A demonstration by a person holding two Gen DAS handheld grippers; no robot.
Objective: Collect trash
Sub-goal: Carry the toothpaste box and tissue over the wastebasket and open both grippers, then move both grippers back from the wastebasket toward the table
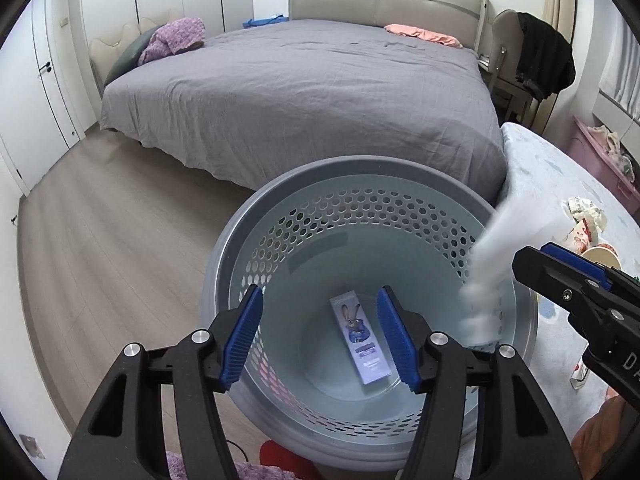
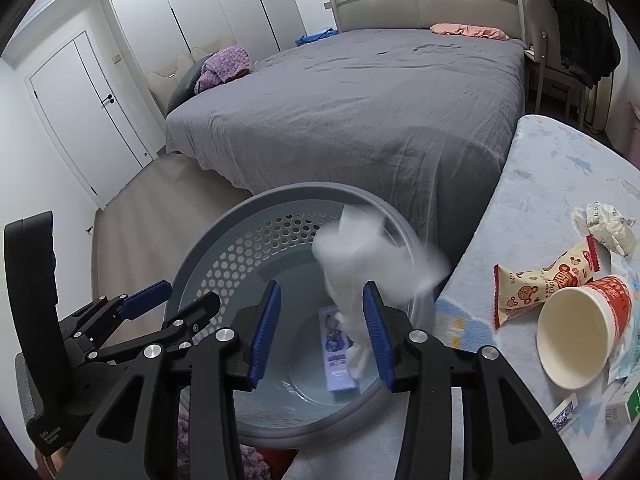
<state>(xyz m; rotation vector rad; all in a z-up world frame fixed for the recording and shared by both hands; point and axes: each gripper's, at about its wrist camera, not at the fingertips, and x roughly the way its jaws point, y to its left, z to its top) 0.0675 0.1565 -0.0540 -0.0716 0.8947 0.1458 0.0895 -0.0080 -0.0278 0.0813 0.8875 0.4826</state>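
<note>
Both grippers are held over the basket (image 1: 248, 236). Left gripper (image 1: 320, 334) is spread, nothing between its pads; a flat box (image 1: 360, 340) lies on the basket floor. Right gripper (image 2: 320, 330) is spread; white tissue (image 2: 360, 256), blurred, is seen between its pads, apparently dropping. Remaining trash is judged right of the basket, nearer the right gripper: a paper cup (image 2: 576, 332) on its side, mouth toward the basket.

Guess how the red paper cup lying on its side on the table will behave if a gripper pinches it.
The red paper cup is probably light and thin-walled, so a pinch across its open mouth may crush it. It lies on its side, so a push would likely roll it. It leans against the snack wrapper, which may shift with it.
</note>
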